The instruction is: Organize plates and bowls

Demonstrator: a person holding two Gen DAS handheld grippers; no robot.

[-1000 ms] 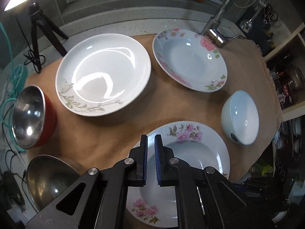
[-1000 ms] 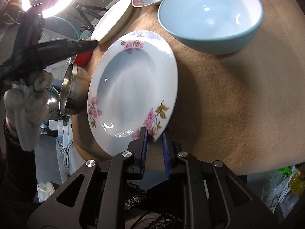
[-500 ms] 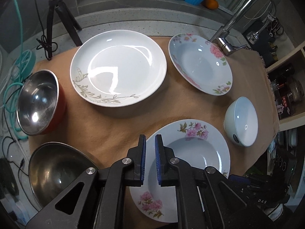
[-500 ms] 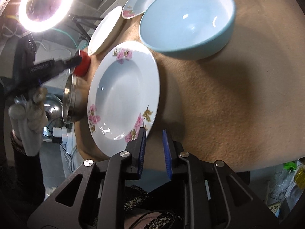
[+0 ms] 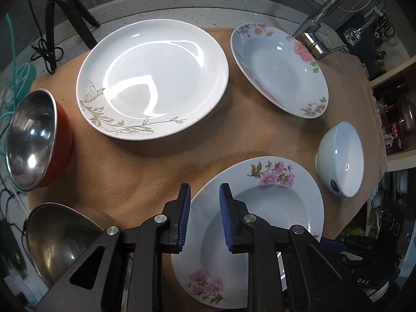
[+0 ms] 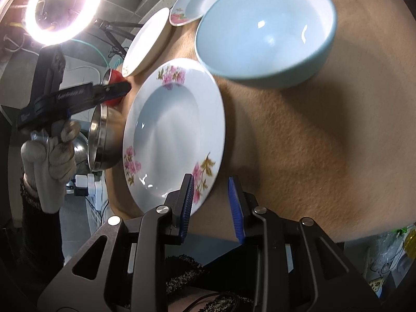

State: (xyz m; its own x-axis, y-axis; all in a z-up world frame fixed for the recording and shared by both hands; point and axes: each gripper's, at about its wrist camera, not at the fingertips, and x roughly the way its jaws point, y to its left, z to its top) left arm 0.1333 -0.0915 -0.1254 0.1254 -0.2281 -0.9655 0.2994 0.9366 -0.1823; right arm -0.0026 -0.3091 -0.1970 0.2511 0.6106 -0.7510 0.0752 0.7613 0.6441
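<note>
Brown cloth (image 5: 145,171) unchanged, both grippers' fingers (image 5: 183,213) newly parted.

Your two black plastic grippers, the left gripper (image 5: 202,215) and the right gripper (image 6: 211,205), carried ribbed blue pads (image 6: 235,205) and silver screws (image 5: 160,218); your left hand (image 6: 58,153) wore a grey knitted glove over a dark sleeve (image 6: 31,202).
</note>
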